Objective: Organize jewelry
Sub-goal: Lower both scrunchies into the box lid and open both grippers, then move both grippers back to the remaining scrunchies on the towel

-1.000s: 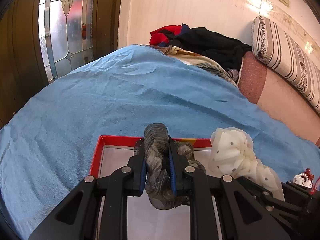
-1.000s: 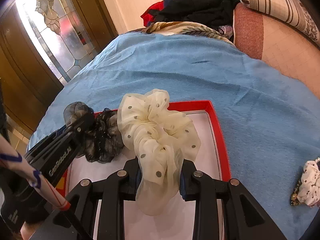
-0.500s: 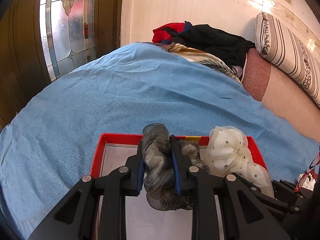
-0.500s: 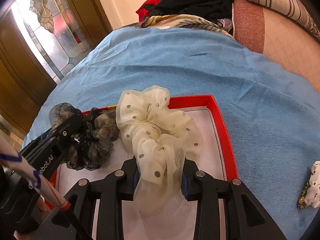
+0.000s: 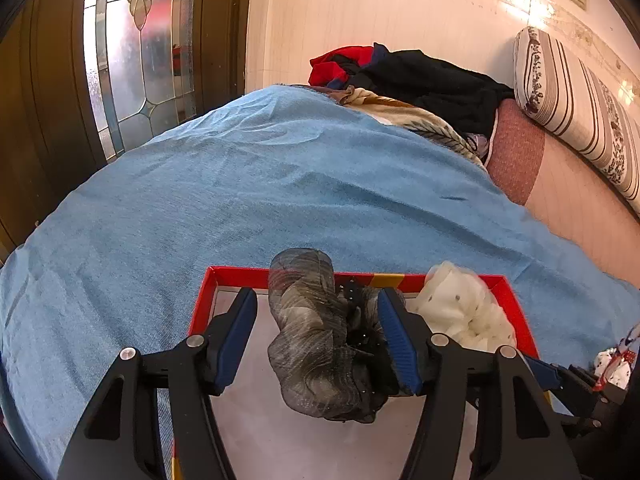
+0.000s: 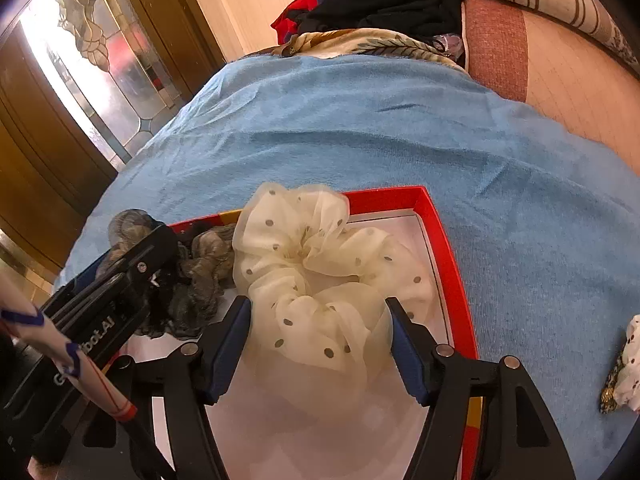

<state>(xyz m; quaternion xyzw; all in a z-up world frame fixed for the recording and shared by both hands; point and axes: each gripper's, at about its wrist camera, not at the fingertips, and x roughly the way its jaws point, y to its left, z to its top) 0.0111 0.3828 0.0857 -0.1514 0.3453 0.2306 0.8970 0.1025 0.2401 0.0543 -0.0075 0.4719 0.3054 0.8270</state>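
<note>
- Surface: a blue blanket (image 5: 280, 200) covers the bed; a glazed wooden door (image 5: 132, 60) stands beyond my jaws on the left, with heaped clothes (image 5: 420, 76) and a striped pillow (image 5: 568, 96) beyond them on the right.
- A red-rimmed tray (image 6: 448, 264) with a white floor lies on the blanket under both my grippers.
- My left gripper (image 5: 318, 340): jaws have just been opening and now stand apart. The grey-black scrunchie (image 5: 316, 340) lies between them on the tray floor. Clear gap at my left pad; whether the right pad touches the dark frill, I cannot tell.
- My right gripper (image 6: 318, 344): jaws have just been opening and stand wide. The cream dotted scrunchie (image 6: 320, 280) sits between them in the tray, reaching past the fingertips to the far rim. Its fabric lies close to both pads; I see no squeeze.
- The two scrunchies lie side by side, edges touching.
- Right of my right jaws, off the tray: a small white dotted piece with a gold trim (image 6: 624, 368) on the blanket.
</note>
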